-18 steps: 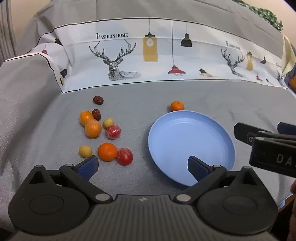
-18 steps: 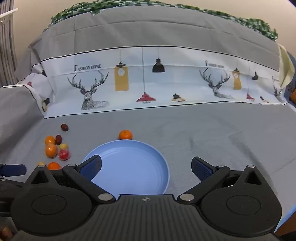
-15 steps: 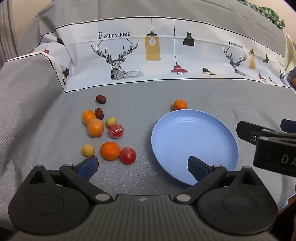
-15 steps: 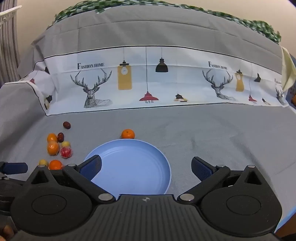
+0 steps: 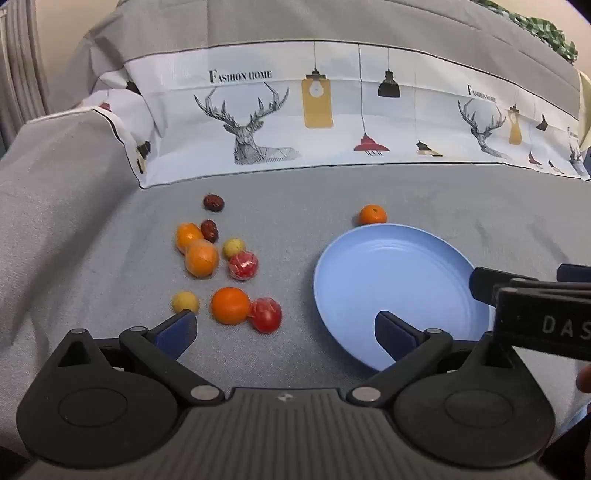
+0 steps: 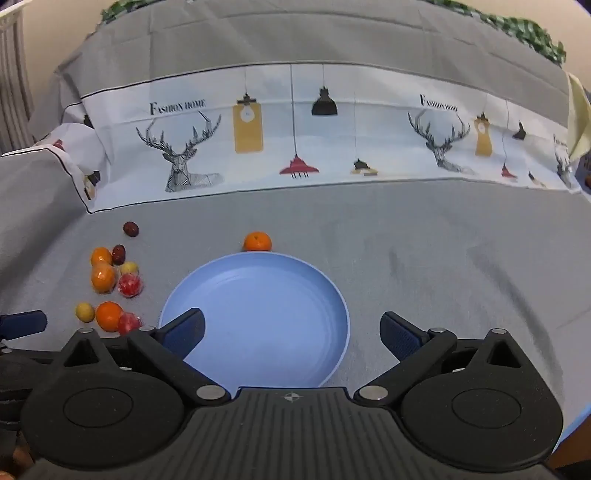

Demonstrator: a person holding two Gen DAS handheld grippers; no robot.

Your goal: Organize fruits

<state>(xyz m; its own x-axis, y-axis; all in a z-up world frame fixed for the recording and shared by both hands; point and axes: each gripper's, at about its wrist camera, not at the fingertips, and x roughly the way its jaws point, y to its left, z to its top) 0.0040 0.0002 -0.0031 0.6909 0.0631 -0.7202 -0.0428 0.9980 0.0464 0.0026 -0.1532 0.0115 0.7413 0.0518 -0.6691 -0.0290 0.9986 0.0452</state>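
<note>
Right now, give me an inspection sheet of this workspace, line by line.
Surface: grey cloth-covered table, printed deer-and-lamp fabric band behind.
Job's things: round light-blue plastic plate, bare; lone small orange beyond its far rim; nine small fruits, orange, red, yellow and dark red, in a cluster left of the plate.
Clutter: nothing seen.
Grippers: left tongs open, holding nothing; right tongs open over the plate, holding nothing.
Cables: nothing seen.
Surroundings: green checked cloth atop the backdrop.

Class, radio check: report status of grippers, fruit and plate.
Left gripper open, empty. Right gripper open, over blue plate. Plate bare; fruit cluster on cloth, lone orange behind plate. Nothing blocking.
</note>
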